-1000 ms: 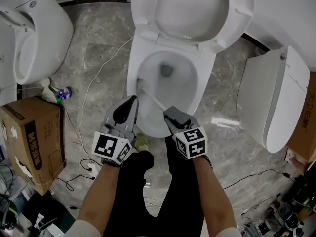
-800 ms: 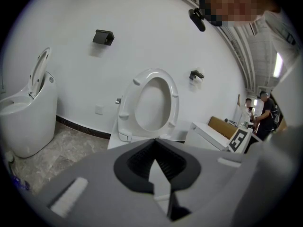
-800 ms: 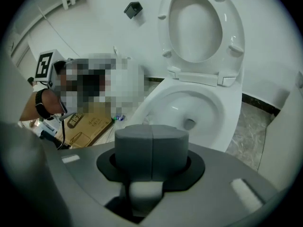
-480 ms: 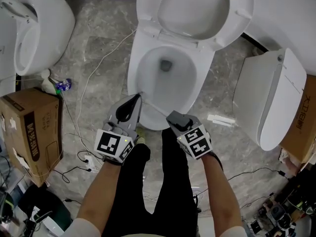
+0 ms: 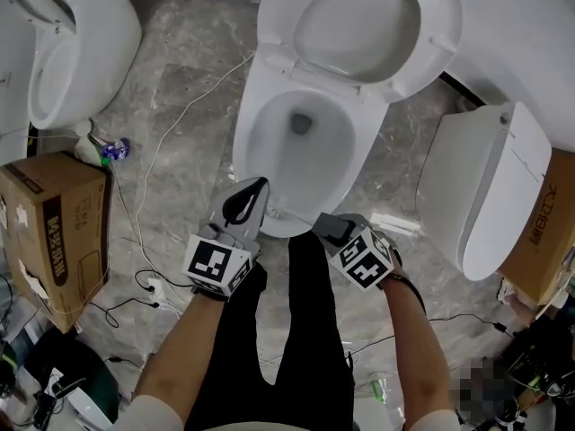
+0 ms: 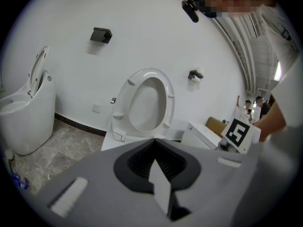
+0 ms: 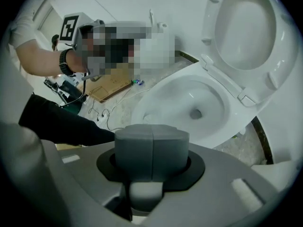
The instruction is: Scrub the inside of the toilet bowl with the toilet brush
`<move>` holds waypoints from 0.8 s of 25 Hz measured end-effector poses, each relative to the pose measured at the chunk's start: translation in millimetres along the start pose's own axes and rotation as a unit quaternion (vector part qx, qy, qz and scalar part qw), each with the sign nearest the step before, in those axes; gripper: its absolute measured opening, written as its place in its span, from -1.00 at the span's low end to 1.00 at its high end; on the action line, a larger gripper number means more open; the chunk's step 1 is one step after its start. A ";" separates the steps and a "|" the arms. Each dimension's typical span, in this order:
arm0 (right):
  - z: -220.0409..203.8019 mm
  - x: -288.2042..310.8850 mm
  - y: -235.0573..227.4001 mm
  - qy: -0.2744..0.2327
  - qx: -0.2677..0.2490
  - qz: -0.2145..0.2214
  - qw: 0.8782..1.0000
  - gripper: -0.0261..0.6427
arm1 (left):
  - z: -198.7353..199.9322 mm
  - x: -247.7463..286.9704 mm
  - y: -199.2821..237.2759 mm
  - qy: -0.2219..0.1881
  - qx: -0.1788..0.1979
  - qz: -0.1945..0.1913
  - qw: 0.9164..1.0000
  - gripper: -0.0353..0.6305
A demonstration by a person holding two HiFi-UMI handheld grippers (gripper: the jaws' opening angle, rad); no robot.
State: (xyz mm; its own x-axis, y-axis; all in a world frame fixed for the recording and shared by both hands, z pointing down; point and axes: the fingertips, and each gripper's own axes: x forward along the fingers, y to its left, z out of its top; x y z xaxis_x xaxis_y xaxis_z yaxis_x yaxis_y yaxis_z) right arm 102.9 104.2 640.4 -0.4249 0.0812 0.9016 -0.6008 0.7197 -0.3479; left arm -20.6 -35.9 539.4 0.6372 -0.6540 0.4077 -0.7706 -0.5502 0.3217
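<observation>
Pinches the thin white brush handle [image 6: 160, 187] in the left gripper [image 5: 259, 187] at 6 o'clock on the toilet bowl [image 5: 243, 151] rim, probably for reaching down inside; parks the right gripper [image 5: 325, 226], fingers pressed together on nothing, at 5 o'clock, clear.

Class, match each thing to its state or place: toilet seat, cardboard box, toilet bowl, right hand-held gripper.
Things:
1. toilet seat
2. cardboard box
3. toilet bowl
4. right hand-held gripper

States or places:
A. jaws together
B. lifted up
C. on the floor, at the person's left
D. uncovered, drain hole showing

Pairs: 1-B, 2-C, 3-D, 4-A
</observation>
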 end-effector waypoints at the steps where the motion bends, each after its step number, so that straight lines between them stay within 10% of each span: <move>1: -1.6 -2.2 -0.9 0.010 -0.011 -0.002 1.000 -0.44 | 0.9 0.6 -0.6 0.000 -0.001 0.000 1.000 -0.88; 20: 1.4 -35.2 -41.9 0.160 -0.229 -0.036 0.960 -0.44 | -0.6 16.4 -15.6 0.010 -0.003 -0.002 1.000 -0.88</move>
State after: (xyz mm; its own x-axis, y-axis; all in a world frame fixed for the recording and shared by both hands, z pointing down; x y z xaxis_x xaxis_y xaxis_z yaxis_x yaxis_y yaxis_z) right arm 142.1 70.2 623.0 -0.1193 0.1759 0.9772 -0.2295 0.9526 -0.1995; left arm 1.9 -37.7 541.5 0.6403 -0.6411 0.4231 -0.7678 -0.5503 0.3281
